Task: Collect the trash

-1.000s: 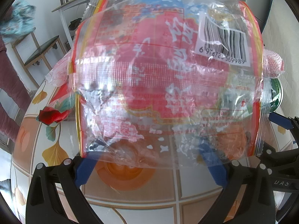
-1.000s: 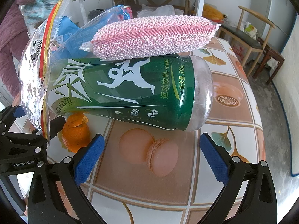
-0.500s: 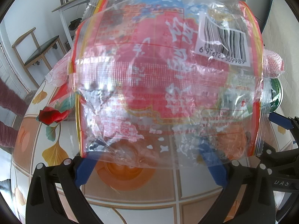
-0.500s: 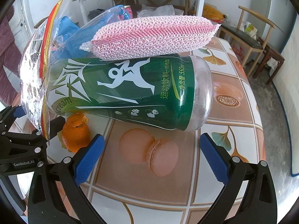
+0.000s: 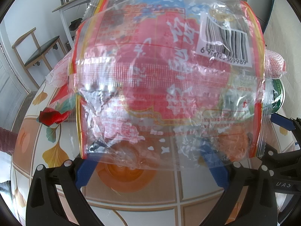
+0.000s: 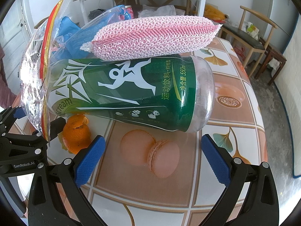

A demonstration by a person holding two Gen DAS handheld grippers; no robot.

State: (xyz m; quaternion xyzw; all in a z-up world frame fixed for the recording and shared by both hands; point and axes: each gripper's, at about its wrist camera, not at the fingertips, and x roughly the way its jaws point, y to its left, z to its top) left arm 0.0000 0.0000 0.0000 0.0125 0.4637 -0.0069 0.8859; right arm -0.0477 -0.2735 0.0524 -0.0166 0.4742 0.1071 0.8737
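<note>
Left wrist view is mostly blocked by a clear-and-red plastic wrapper (image 5: pixel 160 82) with a barcode, standing right in front of the camera. It covers the tips of the left gripper (image 5: pixel 150 162), so only the lower blue pads show; the right pad reads dimly through the film. The jaws are spread wide, and whether any pad touches the wrapper cannot be told. Behind the wrapper's left edge, a pale plastic bag (image 5: pixel 60 71) and a crumpled red scrap (image 5: pixel 50 117) peek out, both partly hidden. At the wrapper's right edge, slivers of the pink mesh sponge (image 5: pixel 275 64) and the green bottle (image 5: pixel 278 98) are visible, the rest cut off. An orange blur shows through the film low right, too hazy to name from here.

Right wrist view is clearer. The right gripper (image 6: pixel 151 158) is wide open and holds nothing, its pads just short of the green bottle (image 6: pixel 128 94), which lies on its side on the table (image 6: pixel 225 62). The bottle's neck end is hidden behind the wrapper (image 6: pixel 37 79) at left. The pink mesh sponge (image 6: pixel 152 37) rests on top of the bottle. An orange peel (image 6: pixel 77 133) sits near the left pad, half tucked under the bottle. Blue plastic (image 6: pixel 75 37) behind the bottle is mostly hidden. The left gripper (image 6: pixel 30 124) enters from the left edge, cropped.

Bare tabletop is open in front of the bottle and to its right, up to the table's right edge. Chairs stand beyond.
</note>
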